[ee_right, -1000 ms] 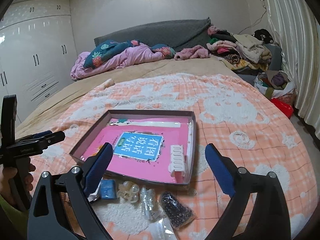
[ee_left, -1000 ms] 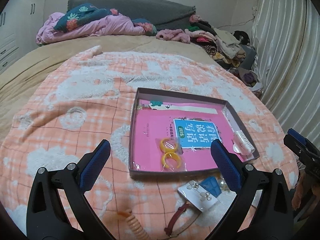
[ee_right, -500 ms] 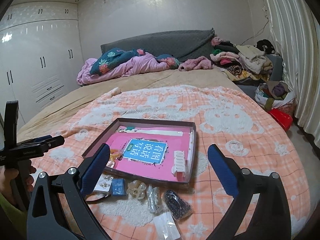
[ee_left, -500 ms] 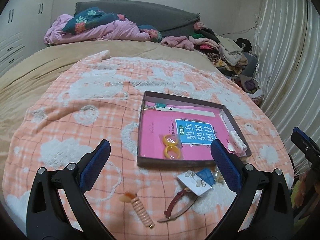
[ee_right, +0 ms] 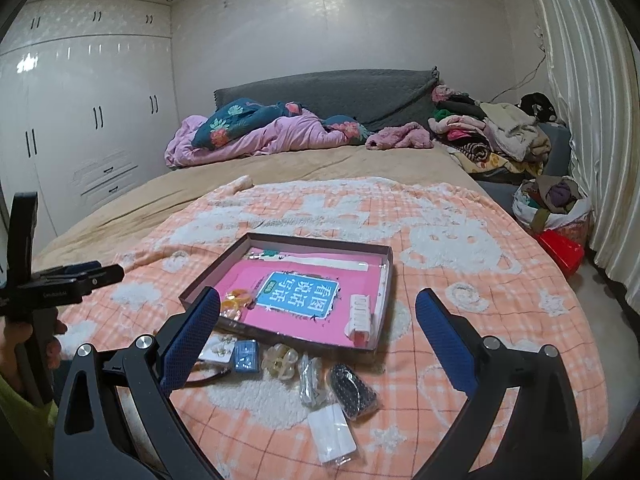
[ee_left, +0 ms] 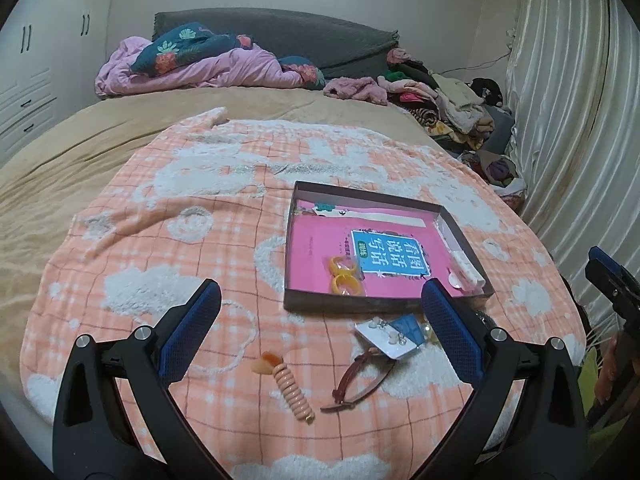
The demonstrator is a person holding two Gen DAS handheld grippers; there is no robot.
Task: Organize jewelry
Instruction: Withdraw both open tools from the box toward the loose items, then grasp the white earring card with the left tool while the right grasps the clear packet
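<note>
A shallow box lies on an orange-and-white checked blanket spread over the bed. Its floor is lined with a pink sheet bearing a blue label. Inside, 2 yellow rings sit near the near wall, left of the label, and a white hair clip lies along the right wall.

More pieces lie on the blanket just outside the near wall: a white earring card touching a small blue packet, a dark red hair clip nearer than both, and a peach spiral hair tie to the left. From the right wrist view, a pearl-like cluster, a clear bag, a black mesh clip and a white packet lie nearer and to the right.

The left gripper hovers above the blanket with its jaws spread wide, holding nothing. The right gripper is likewise wide open and empty, above the loose pieces.
</note>
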